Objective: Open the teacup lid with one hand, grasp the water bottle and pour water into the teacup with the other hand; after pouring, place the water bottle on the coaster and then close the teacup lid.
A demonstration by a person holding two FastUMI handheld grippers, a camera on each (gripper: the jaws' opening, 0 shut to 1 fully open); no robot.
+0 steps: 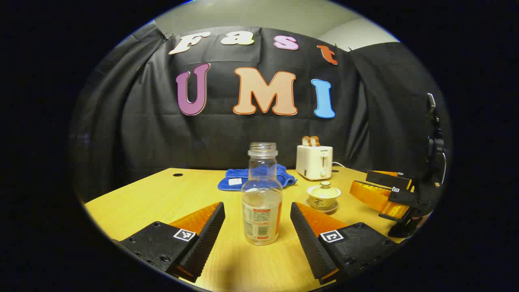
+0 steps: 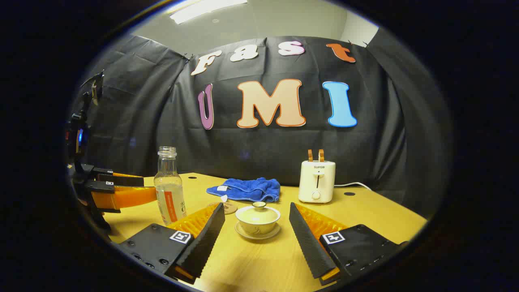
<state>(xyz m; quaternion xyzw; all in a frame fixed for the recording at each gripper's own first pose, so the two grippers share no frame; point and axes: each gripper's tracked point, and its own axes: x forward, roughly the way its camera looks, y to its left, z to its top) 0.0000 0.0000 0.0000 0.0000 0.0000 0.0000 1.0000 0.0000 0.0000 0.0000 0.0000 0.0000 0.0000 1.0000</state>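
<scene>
A clear, capless water bottle (image 1: 262,198) with a little water stands upright on the wooden table, framed by the fingers of my open left gripper (image 1: 257,219), which do not touch it. The cream teacup (image 1: 324,196) with its lid on sits on a saucer to the right. In the right gripper view the lidded teacup (image 2: 258,219) lies just ahead of my open right gripper (image 2: 256,227), between its fingertips and untouched. The bottle (image 2: 168,188) stands at left, with the left gripper (image 2: 121,190) beside it. A round coaster (image 2: 228,207) lies behind the cup.
A crumpled blue towel (image 2: 245,189) lies at the back of the table (image 2: 365,211). A white toaster (image 2: 317,180) with bread slices stands at back right, its cord trailing. The right gripper (image 1: 389,192) shows at right in the left gripper view. Black cloth walls the booth.
</scene>
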